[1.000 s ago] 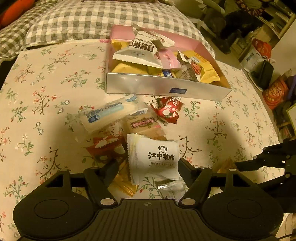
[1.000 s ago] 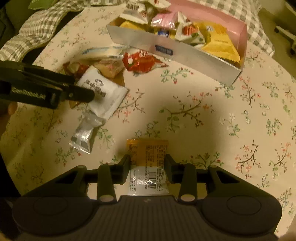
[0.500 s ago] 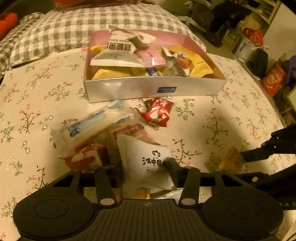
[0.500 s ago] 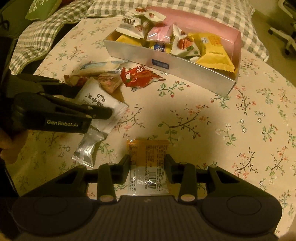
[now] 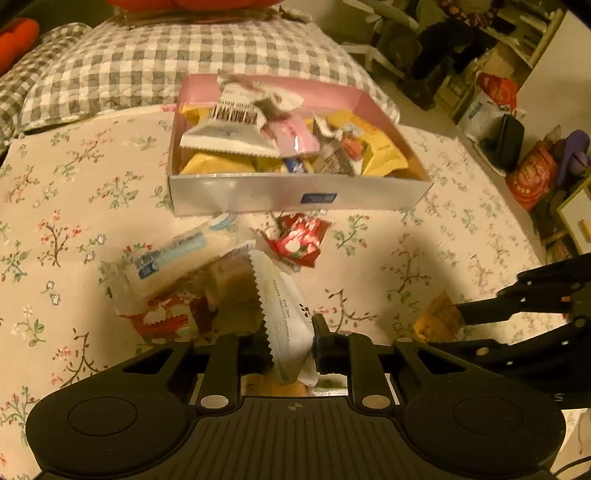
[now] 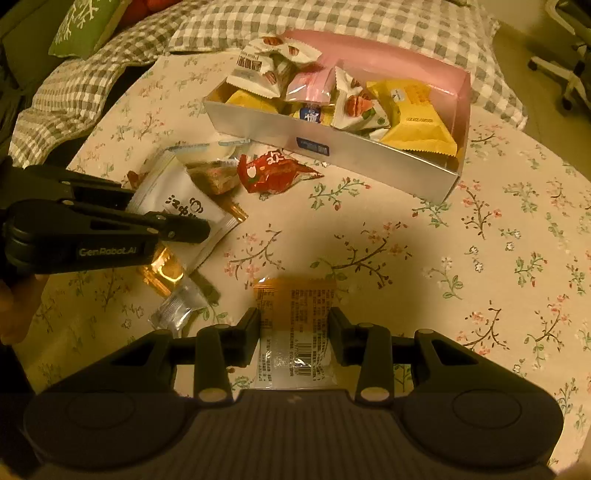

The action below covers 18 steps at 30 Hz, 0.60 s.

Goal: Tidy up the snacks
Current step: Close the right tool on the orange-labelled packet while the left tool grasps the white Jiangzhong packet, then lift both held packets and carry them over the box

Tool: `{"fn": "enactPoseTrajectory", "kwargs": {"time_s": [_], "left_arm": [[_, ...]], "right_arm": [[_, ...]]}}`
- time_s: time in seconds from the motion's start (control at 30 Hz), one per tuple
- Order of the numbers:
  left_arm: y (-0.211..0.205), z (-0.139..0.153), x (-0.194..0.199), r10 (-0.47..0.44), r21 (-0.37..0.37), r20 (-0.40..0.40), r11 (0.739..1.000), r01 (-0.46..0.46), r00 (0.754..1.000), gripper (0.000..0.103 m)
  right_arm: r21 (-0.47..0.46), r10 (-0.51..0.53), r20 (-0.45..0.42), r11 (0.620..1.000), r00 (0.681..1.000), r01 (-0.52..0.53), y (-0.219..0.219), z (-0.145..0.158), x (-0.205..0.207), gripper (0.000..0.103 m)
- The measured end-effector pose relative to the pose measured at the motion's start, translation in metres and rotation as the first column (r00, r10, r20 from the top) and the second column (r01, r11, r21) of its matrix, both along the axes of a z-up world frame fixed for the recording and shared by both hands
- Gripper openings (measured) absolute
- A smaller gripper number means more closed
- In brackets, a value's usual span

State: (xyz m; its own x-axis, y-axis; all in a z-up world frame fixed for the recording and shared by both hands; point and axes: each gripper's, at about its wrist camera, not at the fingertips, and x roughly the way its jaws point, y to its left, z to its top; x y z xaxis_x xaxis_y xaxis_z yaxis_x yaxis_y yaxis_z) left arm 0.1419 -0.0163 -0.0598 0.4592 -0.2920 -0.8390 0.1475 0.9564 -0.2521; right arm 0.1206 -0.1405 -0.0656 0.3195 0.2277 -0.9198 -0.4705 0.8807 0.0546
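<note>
Fingers [image 5: 319, 343] pinch a white packet [image 5: 286, 314] above floral cloth [image 5: 74, 206].

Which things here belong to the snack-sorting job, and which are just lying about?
Job:
box
white packet, in left gripper
orange packet, in right gripper
red packet

Lying about:
checked pillow
green cushion
</note>
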Motion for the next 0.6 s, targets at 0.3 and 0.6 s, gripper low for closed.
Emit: {"fn": "enactPoseTrajectory", "kwargs": {"time_s": [0.3, 0.6], "left_arm": [[0.003, 0.015, -0.003, -0.007, -0.026, 0.020, 1.000, 0.007, 1.000, 0.017], [0.015, 0.038, -0.005, 0.018, -0.087, 0.078, 0.996, -0.012, 0.997, 0.017]], "right_arm": [[0.008, -0.026, 0.015, 1.000, 1.000, 0.026, -0.003, 0.004, 0.002, 0.036], [0.020, -0.054, 0.030, 0.998, 0.998, 0.053, -0.005, 0.009, 0.005, 0.036]]}}
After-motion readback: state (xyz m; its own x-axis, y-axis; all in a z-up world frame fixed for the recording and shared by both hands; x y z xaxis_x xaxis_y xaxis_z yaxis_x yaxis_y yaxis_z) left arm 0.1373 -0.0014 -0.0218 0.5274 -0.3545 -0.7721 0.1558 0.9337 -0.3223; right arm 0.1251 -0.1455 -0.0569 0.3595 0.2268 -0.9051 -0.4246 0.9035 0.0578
